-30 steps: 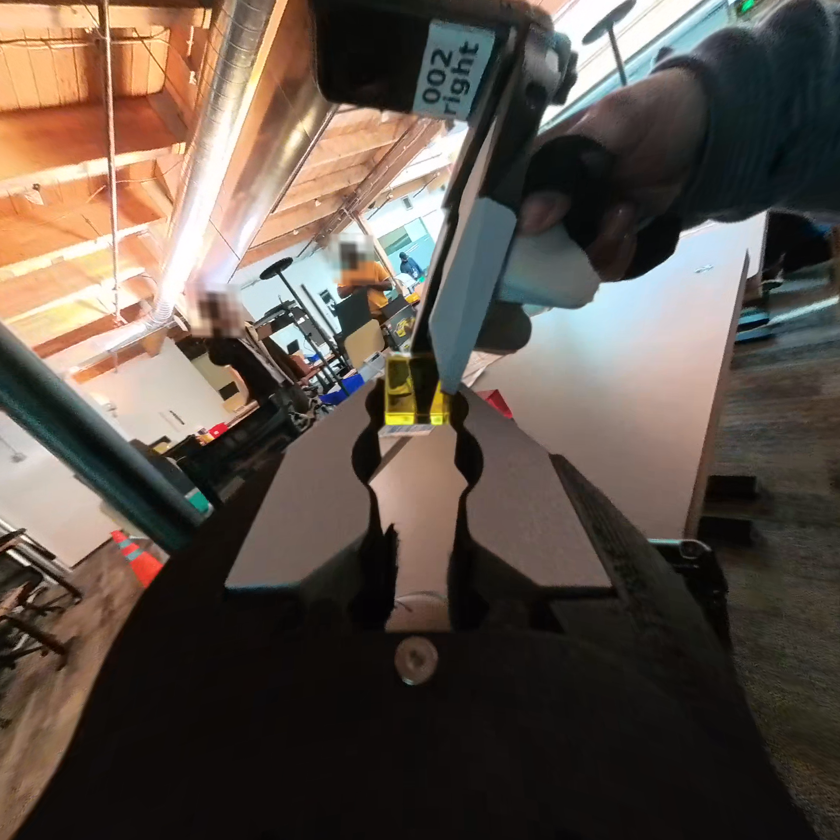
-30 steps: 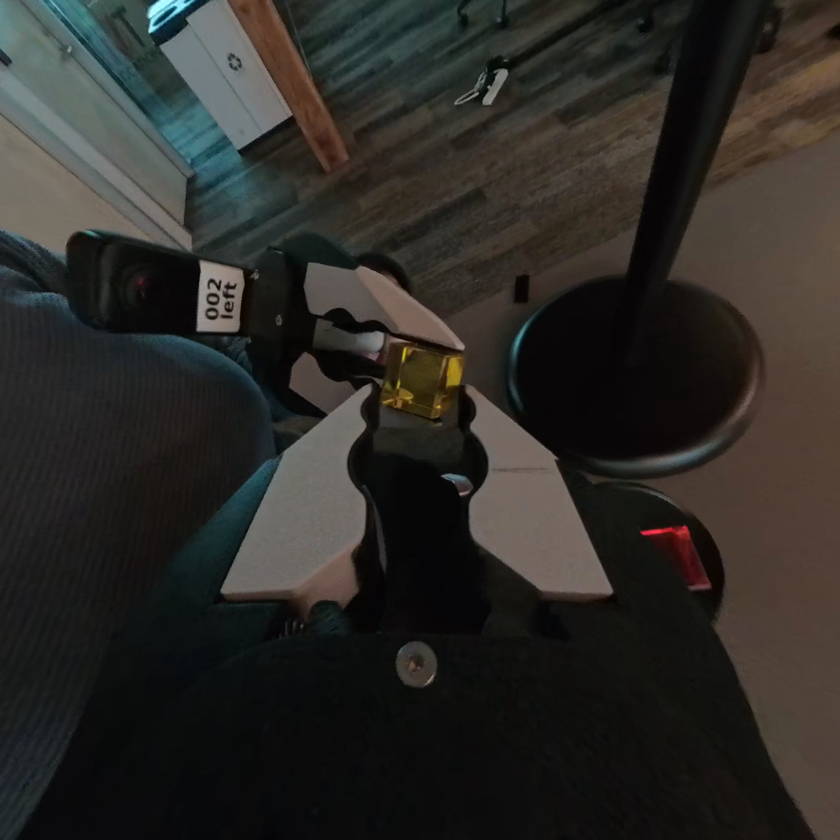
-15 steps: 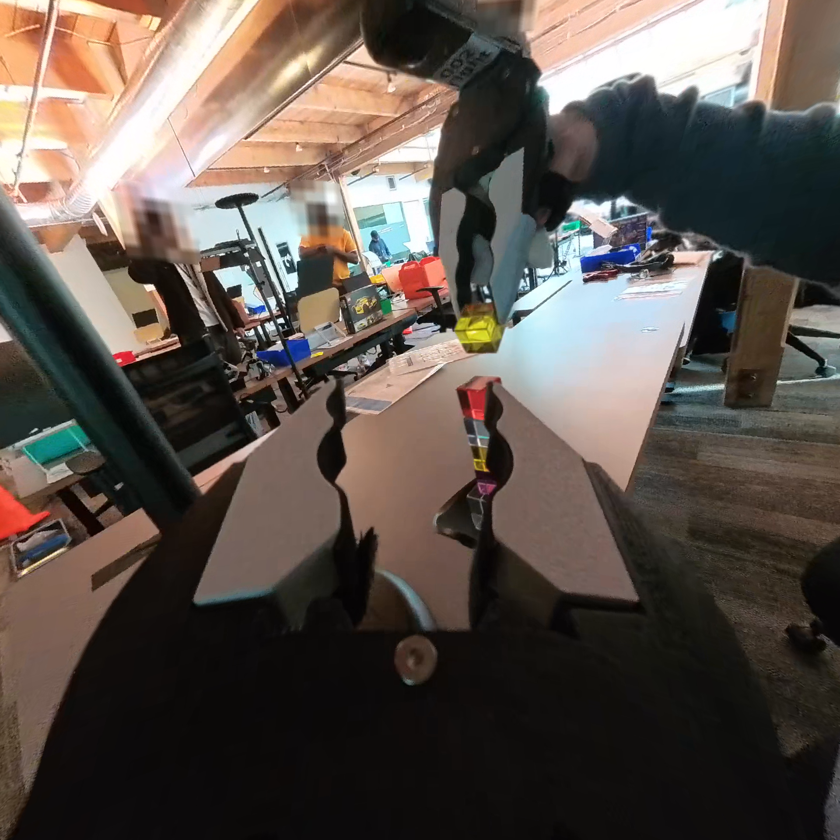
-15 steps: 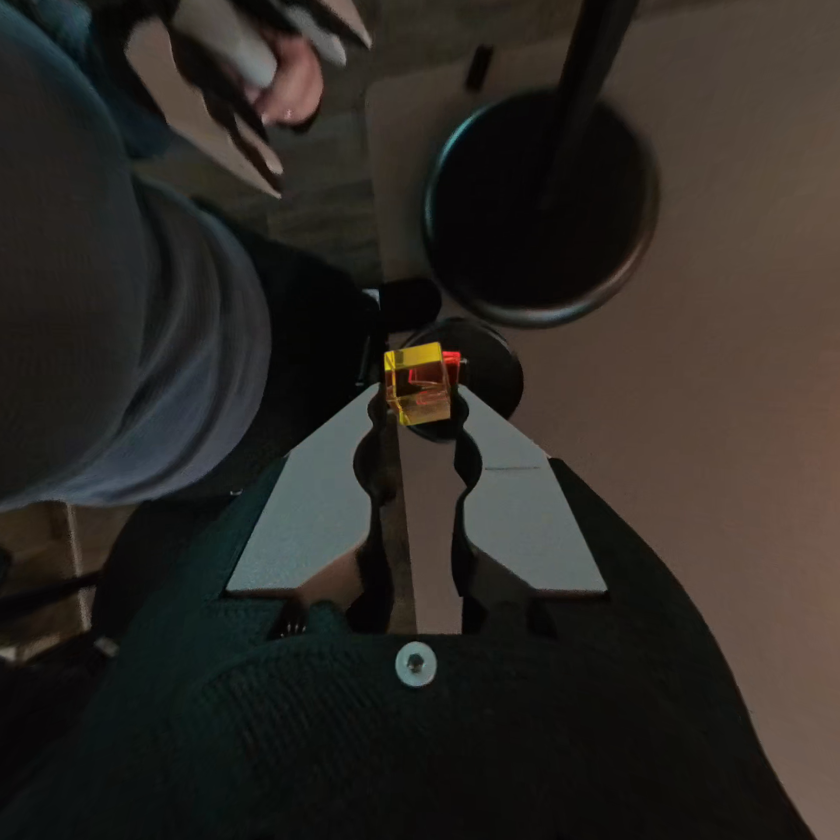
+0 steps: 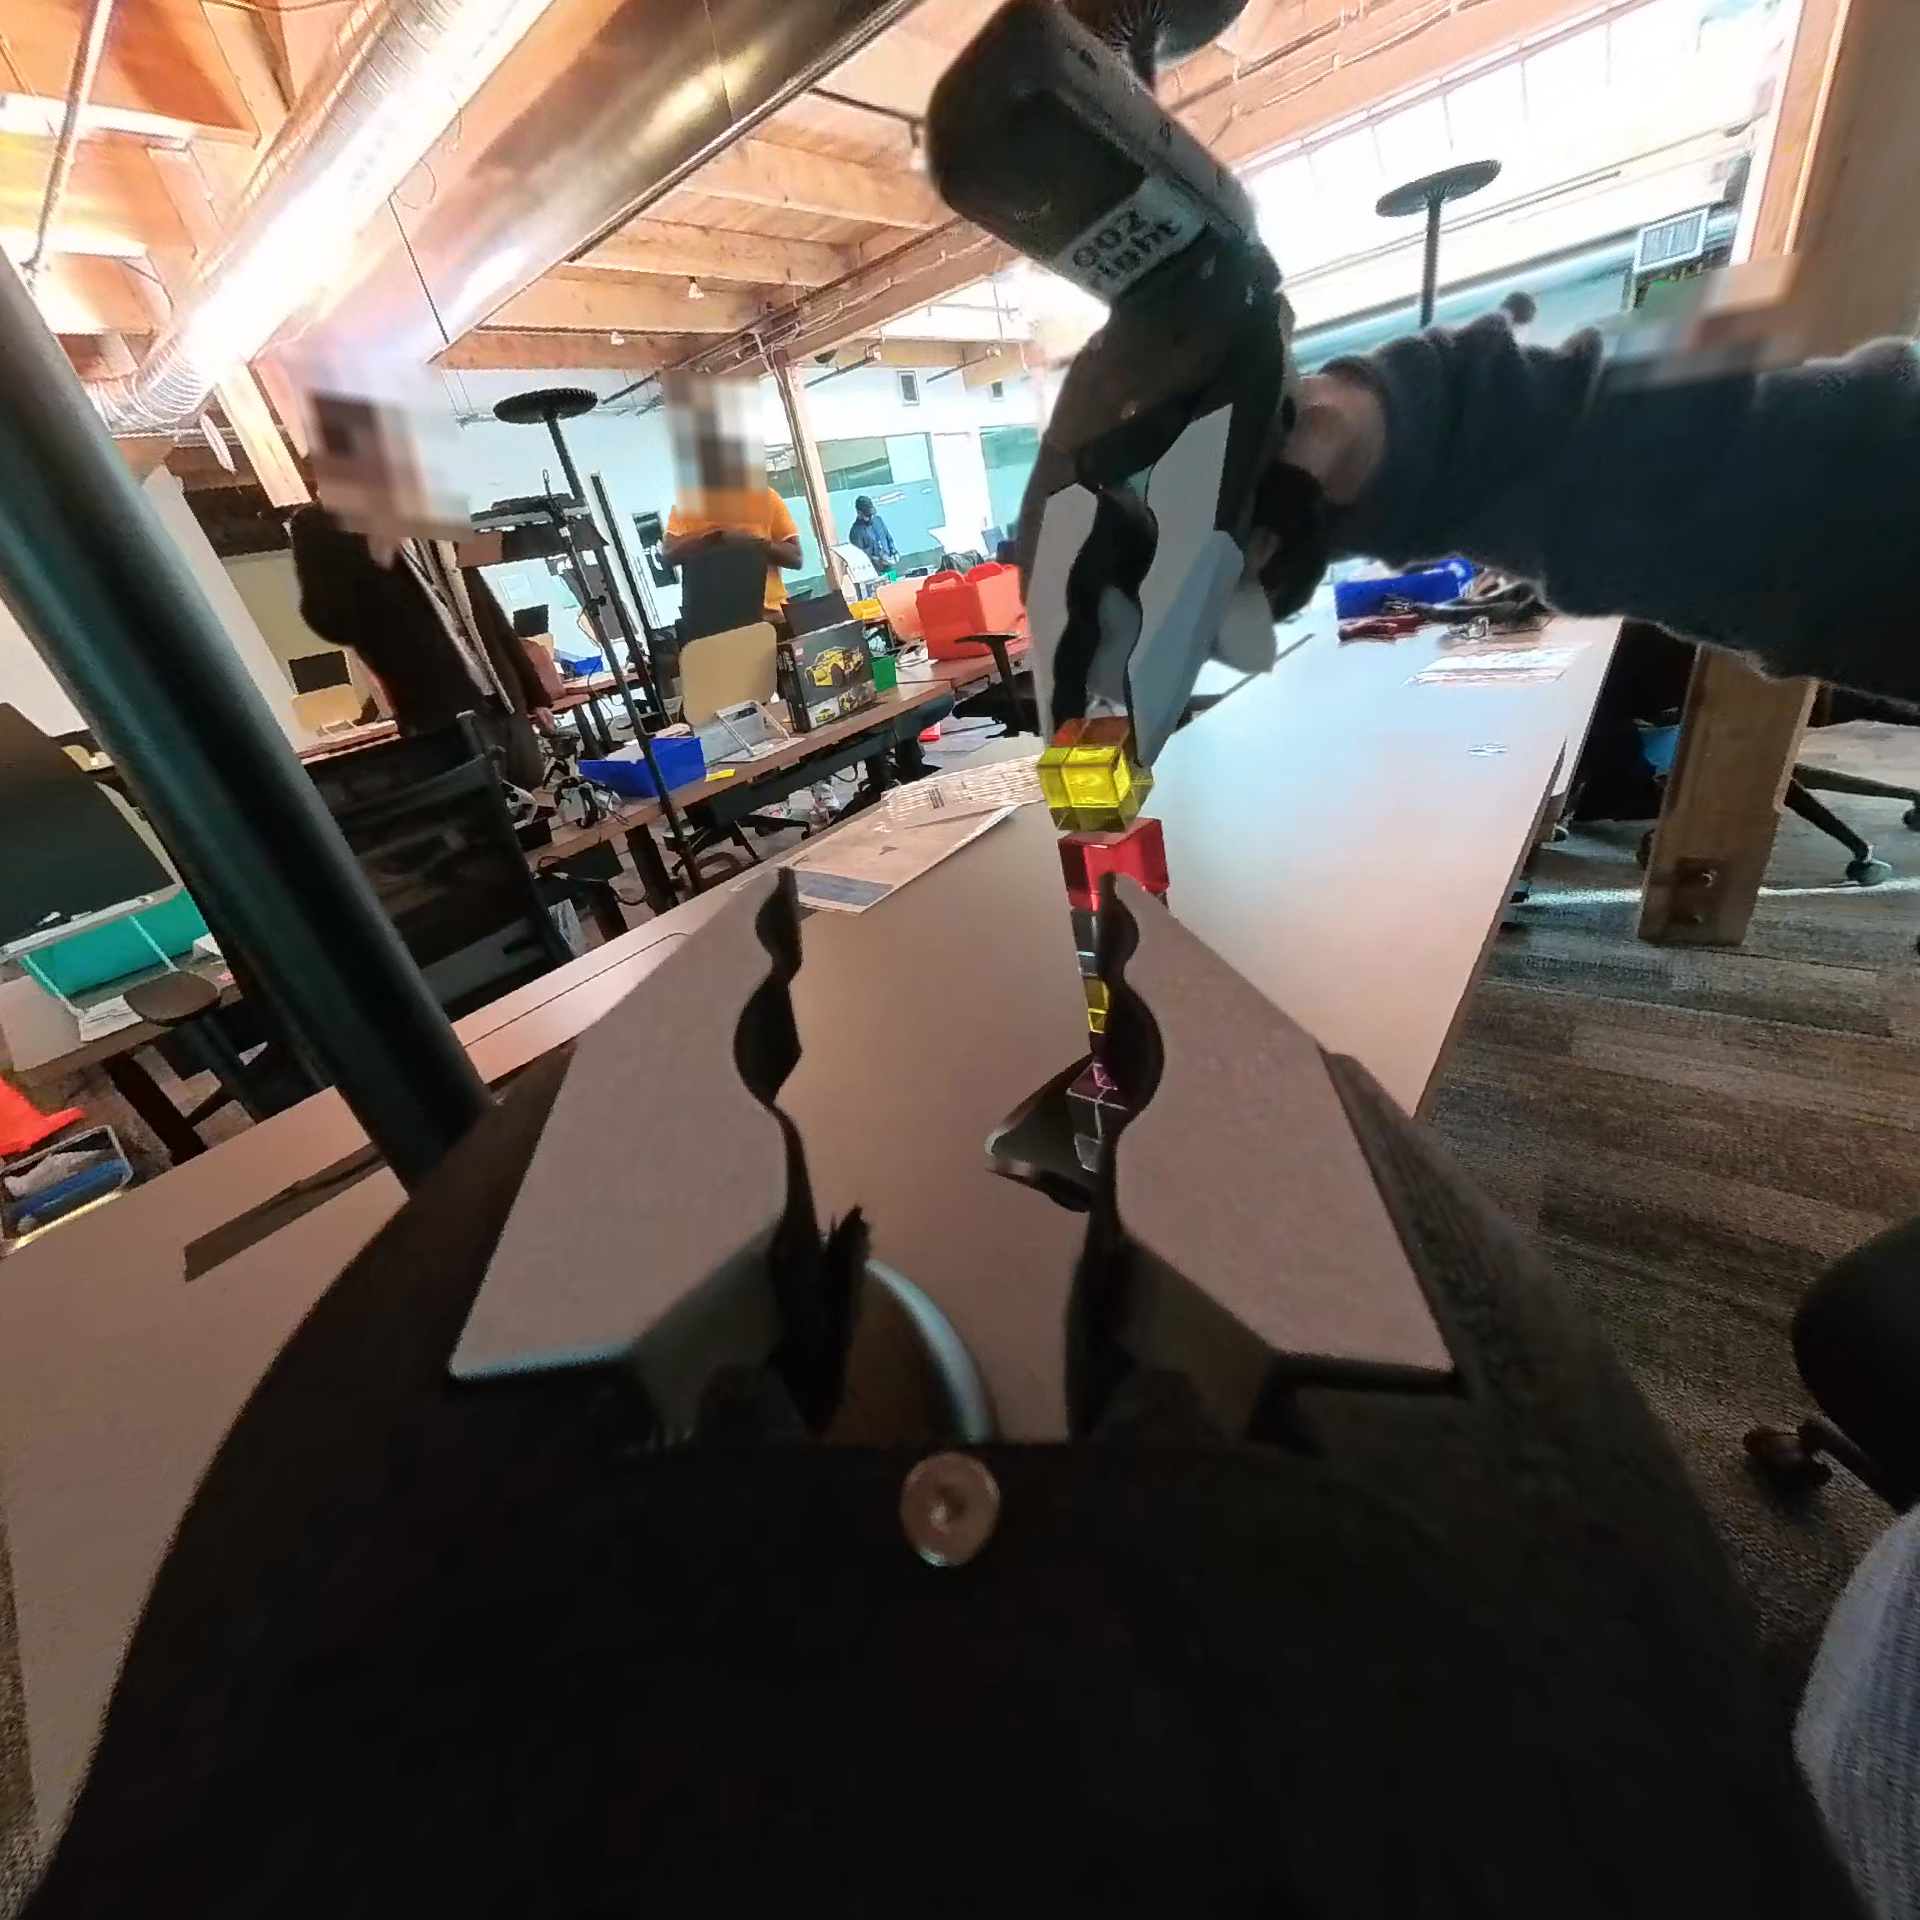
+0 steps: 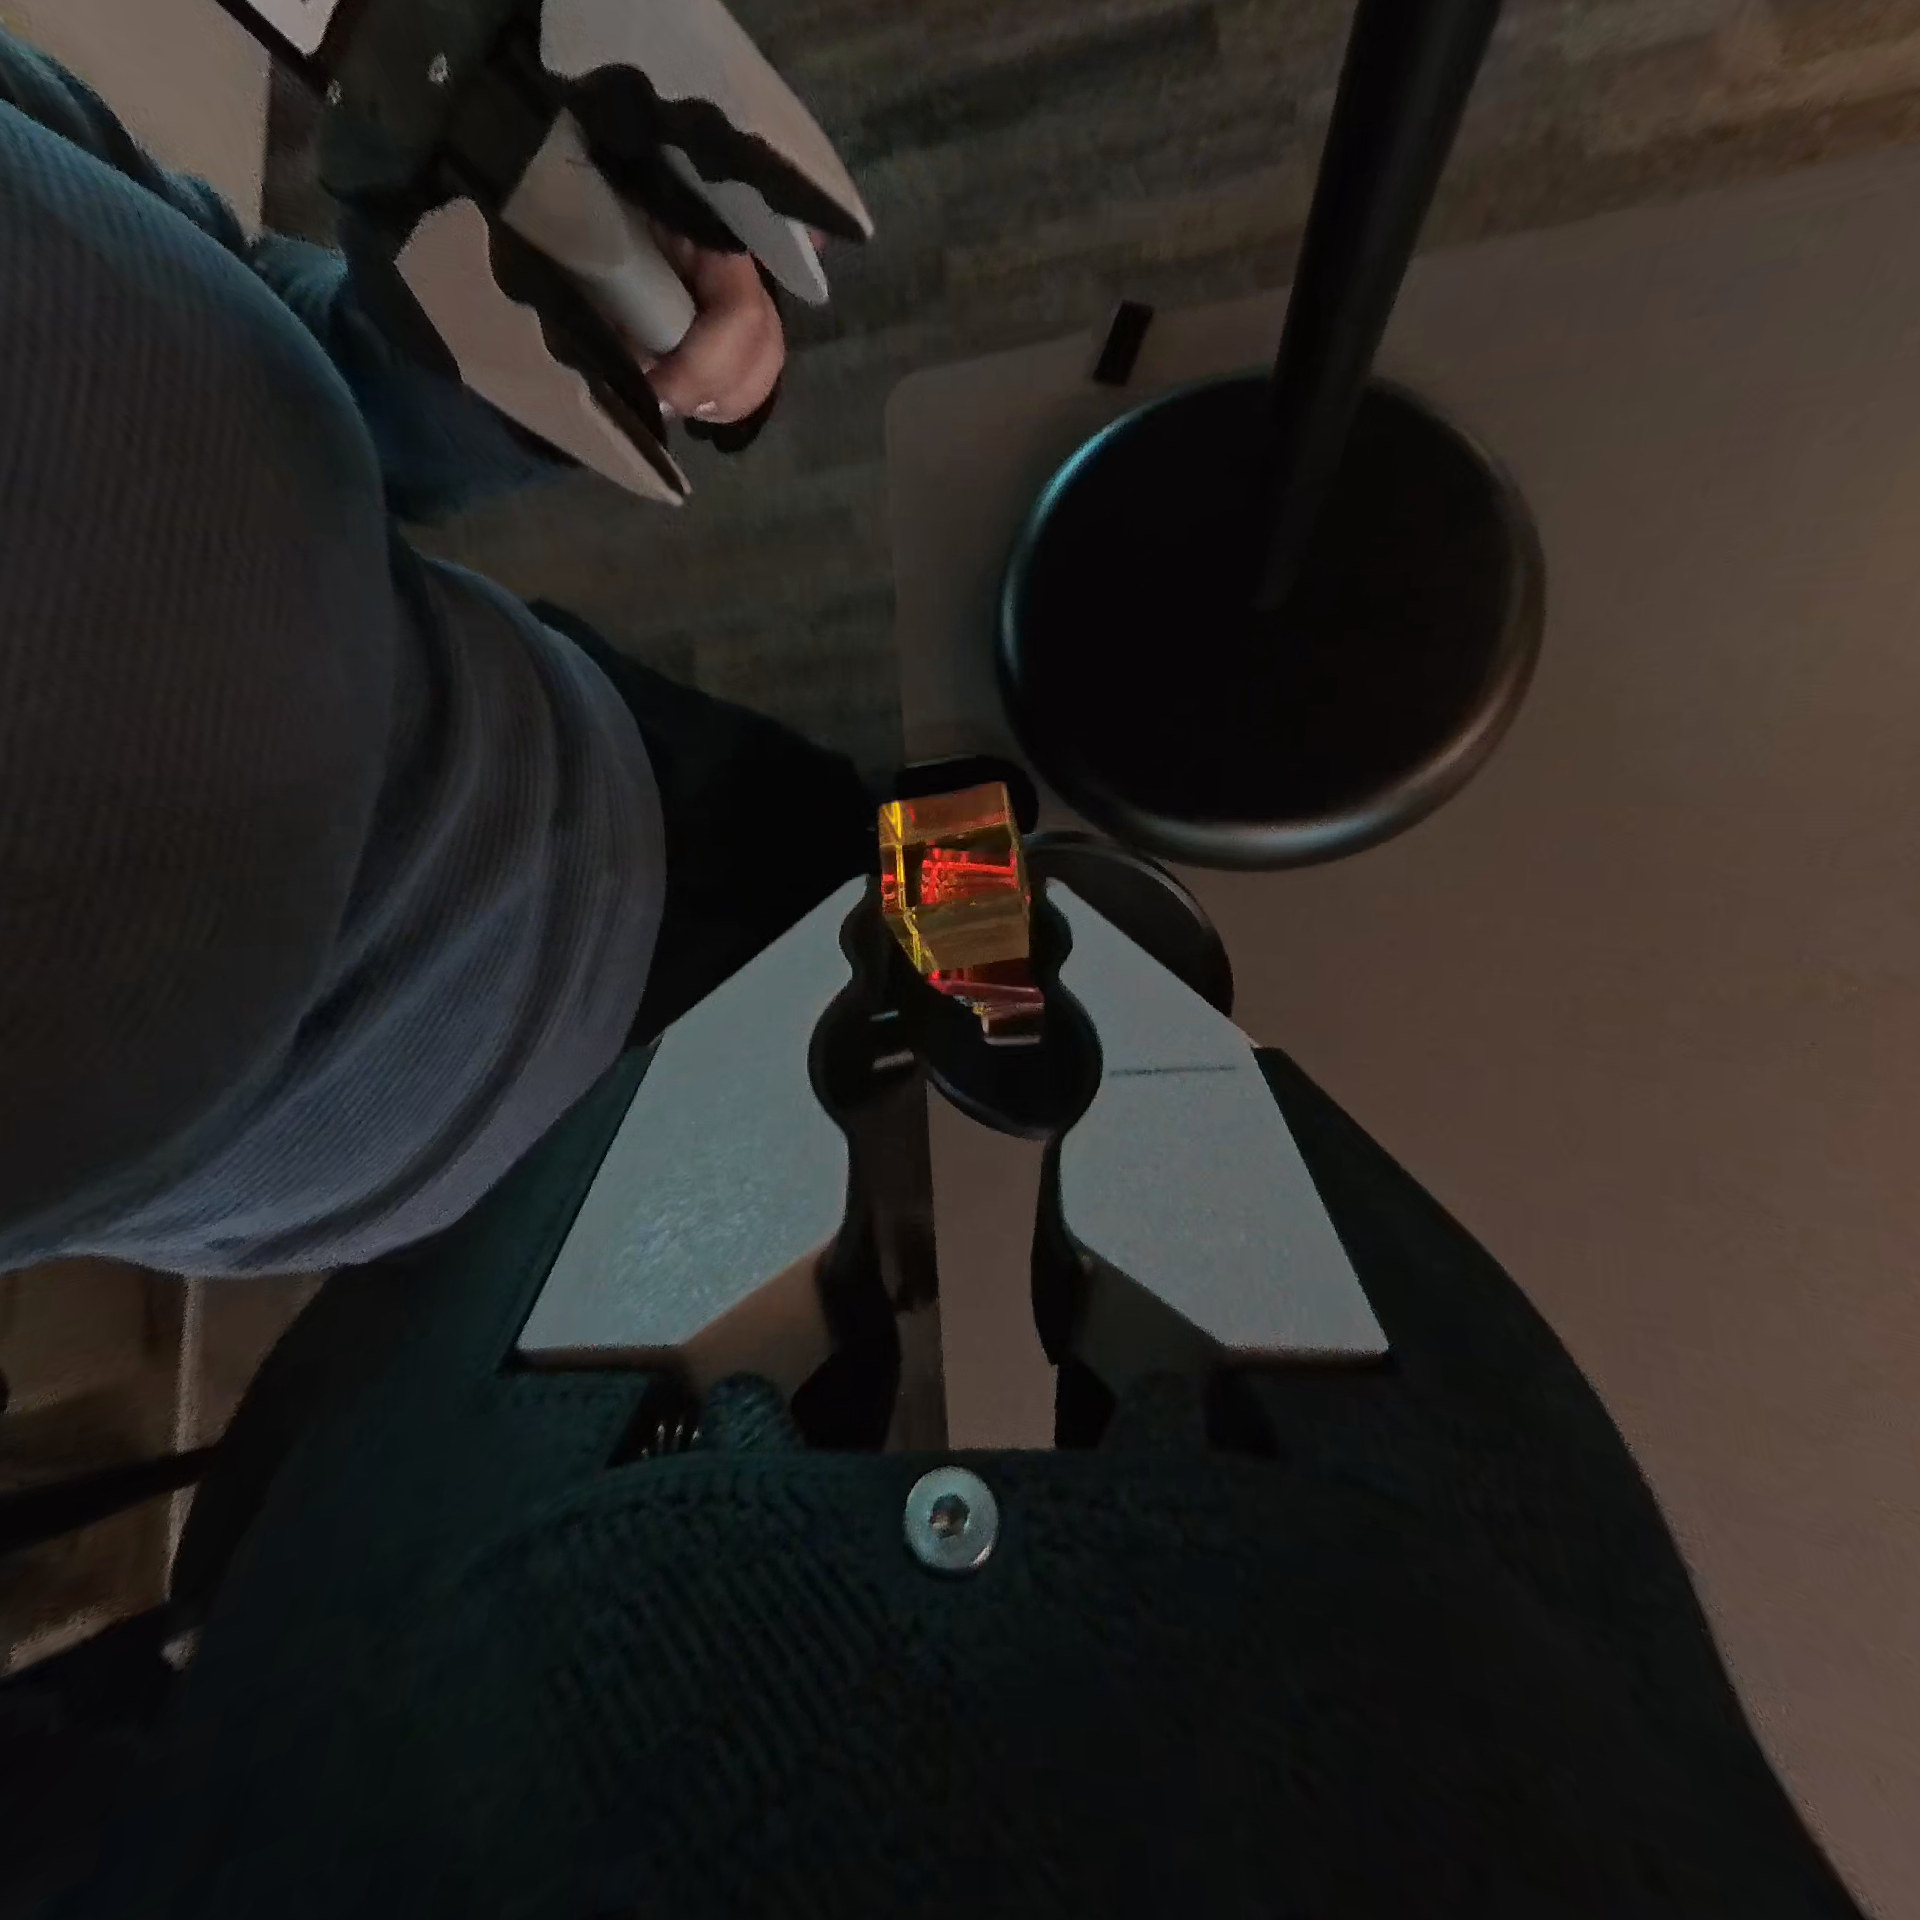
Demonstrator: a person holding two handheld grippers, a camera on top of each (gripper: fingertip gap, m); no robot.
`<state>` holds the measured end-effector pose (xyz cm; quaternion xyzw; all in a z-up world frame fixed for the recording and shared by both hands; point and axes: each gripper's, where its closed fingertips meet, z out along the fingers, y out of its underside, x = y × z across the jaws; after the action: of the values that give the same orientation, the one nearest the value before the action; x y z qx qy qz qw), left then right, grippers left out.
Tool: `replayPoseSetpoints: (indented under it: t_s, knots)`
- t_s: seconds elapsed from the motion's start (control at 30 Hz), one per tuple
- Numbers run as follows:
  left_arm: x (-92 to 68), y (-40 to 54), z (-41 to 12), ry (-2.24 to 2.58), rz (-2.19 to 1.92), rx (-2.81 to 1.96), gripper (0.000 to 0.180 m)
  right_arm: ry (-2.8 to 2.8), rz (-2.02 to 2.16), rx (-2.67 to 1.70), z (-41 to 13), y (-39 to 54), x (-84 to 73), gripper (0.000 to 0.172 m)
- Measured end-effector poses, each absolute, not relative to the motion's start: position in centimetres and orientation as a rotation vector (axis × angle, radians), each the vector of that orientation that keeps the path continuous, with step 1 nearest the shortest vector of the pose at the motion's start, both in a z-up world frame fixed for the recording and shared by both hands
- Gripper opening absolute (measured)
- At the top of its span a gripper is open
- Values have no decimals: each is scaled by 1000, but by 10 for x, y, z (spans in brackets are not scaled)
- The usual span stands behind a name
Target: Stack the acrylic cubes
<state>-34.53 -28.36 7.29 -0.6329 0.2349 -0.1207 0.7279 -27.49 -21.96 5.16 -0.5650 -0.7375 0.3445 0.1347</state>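
Since the earlier frame the left gripper [image 5: 945,904] has let go of the yellow cube [image 5: 1094,777] and dropped back; its fingers now stand wide apart with nothing between them, the right fingertip just beside the stack [image 5: 1093,977]. Right gripper [image 6: 956,894] stays clamped on the yellow cube, both pads pressing its sides, holding it just over the red cube [image 5: 1112,857] that tops the stack; contact between the two cannot be told. Risks, as judged: the column is thin and tall, so a sideways nudge from the cube or from the left fingertip could topple it; the cube looks slightly turned against the red one, so an early release may leave it overhanging. Left wrist view gives the side-on profile: the stack's cubes on a dark disc on the table [image 5: 1351,831], the far tables and people. Right wrist view looks straight down, showing red through the yellow cube, so the overlap; also the round stand base [image 6: 1268,623] and the open left fingers [image 6: 727,229], but no stack height.
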Motion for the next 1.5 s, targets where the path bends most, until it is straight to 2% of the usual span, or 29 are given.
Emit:
replayPoseSetpoints:
  t_s: [1.13, 1.3, 1.5]
  knots:
    - [-336, -284, 66, 515, -316, -1406, 56, -1977, 1154, -1630, 43, -218, -273, 25]
    - [-335, -284, 64, 508, -329, -1419, 61, -1934, 1183, -1615, 51, -218, -272, 42]
    - [-336, -285, 64, 496, -331, -1438, 65, -1697, 1246, -1498, 91, -212, -266, 54]
